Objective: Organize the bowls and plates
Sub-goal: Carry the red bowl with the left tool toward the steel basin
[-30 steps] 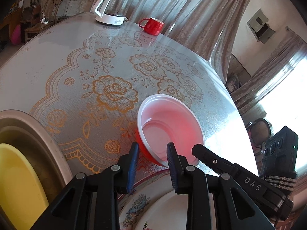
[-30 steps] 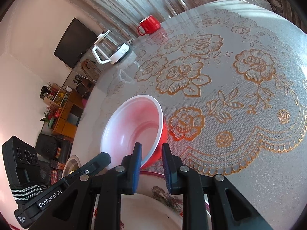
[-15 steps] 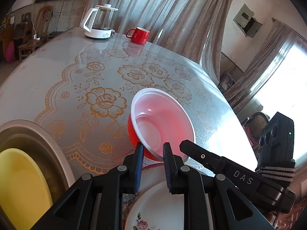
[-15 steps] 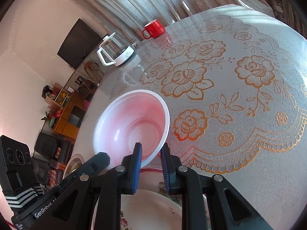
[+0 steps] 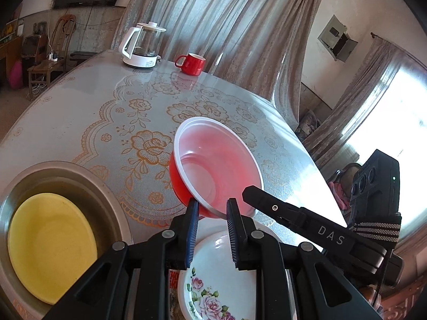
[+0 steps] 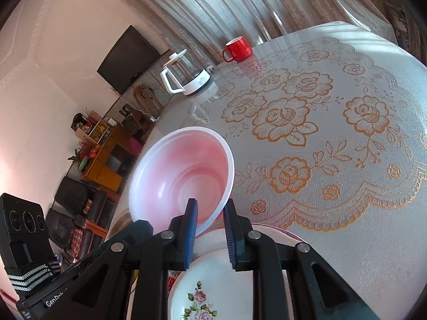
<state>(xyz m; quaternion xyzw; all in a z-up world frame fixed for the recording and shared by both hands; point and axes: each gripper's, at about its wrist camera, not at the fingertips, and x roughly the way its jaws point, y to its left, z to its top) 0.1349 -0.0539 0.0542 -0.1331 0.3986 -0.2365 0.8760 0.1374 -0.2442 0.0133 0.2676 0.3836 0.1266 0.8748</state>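
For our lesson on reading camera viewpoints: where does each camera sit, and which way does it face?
Left wrist: rides the left gripper, looking along its fingers at the red plastic bowl with white inside pinched by its rim; right gripper enters at right.
Right wrist: rides the right gripper, facing that bowl's rim from the other side; the left gripper's black body shows at lower left.
Shared: bowl, red mug, white-based glass kettle, floral white plate, lace-patterned table.
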